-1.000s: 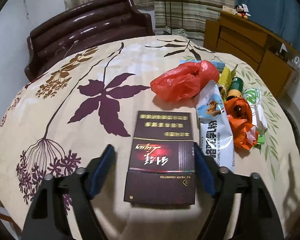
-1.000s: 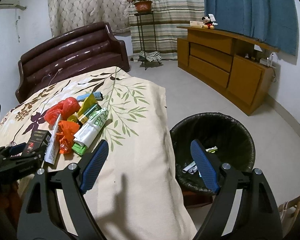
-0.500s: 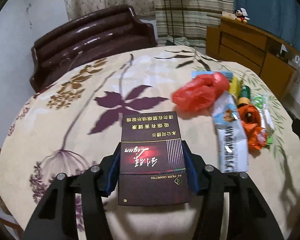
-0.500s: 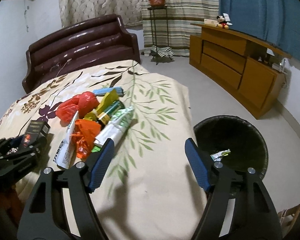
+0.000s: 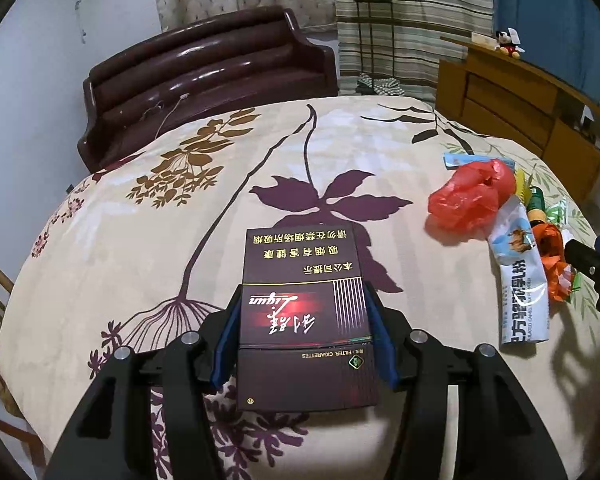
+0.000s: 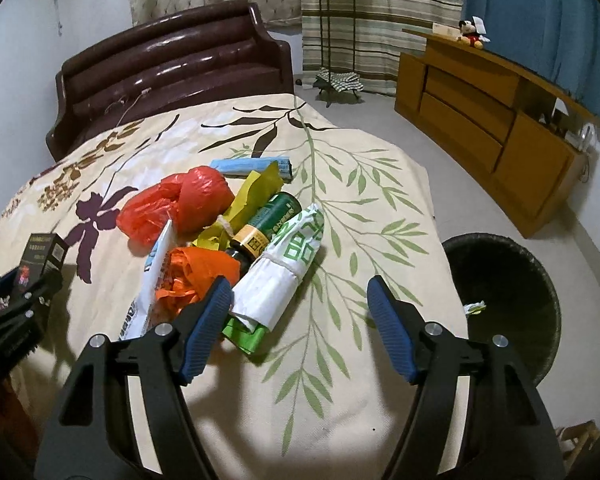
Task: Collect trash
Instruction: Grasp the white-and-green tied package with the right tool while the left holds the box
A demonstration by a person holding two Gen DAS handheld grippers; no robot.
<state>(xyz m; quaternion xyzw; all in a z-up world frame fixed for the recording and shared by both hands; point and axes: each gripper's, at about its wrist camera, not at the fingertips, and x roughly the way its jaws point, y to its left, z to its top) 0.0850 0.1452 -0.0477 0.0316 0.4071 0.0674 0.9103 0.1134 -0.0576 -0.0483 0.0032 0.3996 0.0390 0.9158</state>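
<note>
The dark cigarette box (image 5: 306, 320) is clamped between the blue pads of the left gripper (image 5: 305, 336) above the bed (image 5: 260, 168), while the right gripper (image 6: 300, 328) is spread wide and empty beside the remaining pile. At least one scrap can be seen inside the black trash bin (image 6: 504, 276) on the floor beside the bed, so a little appears done. Most is judged to be left: the red bag (image 6: 180, 200), orange bag (image 6: 196, 276), green bottle (image 6: 268, 224), white-and-green roll (image 6: 284, 276) and milk-powder packet (image 5: 522, 280) lie uncollected.
</note>
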